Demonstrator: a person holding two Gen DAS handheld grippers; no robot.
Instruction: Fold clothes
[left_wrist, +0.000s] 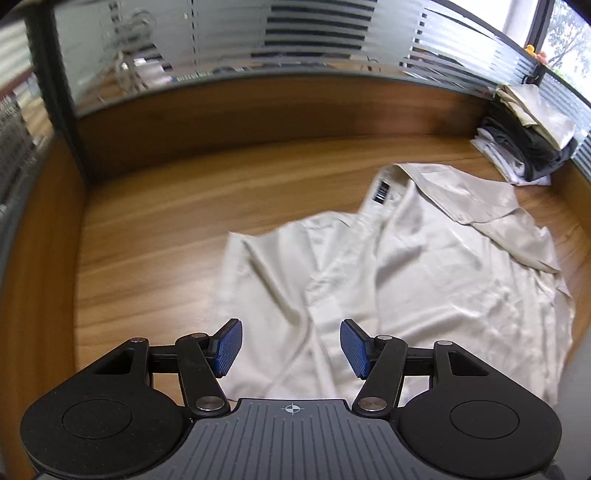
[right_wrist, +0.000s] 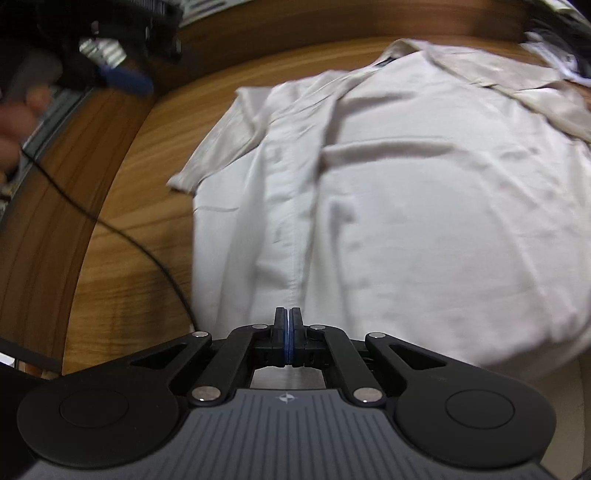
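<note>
The right gripper (right_wrist: 290, 325) has its blue pads pressed flat together right at the near hem of the cream short-sleeved shirt (right_wrist: 406, 192); whether a fold of cloth is pinched between them cannot be told, since the hem blurs at the tips. The left gripper (left_wrist: 291, 347) hangs with its jaws wide apart and nothing between them, above the shirt's lower left part.

The shirt lies spread on the wooden desk (left_wrist: 155, 236), front up, button placket (right_wrist: 291, 221) running straight away from the right jaws toward the collar (left_wrist: 402, 177) at the far end. So its long axis points forward from both grippers. One short sleeve (right_wrist: 218, 147) sticks out to the left, nearer the left gripper; the far right side looks already turned over on itself. A stack of folded clothes (left_wrist: 524, 144) sits at the far right corner, well apart.
</note>
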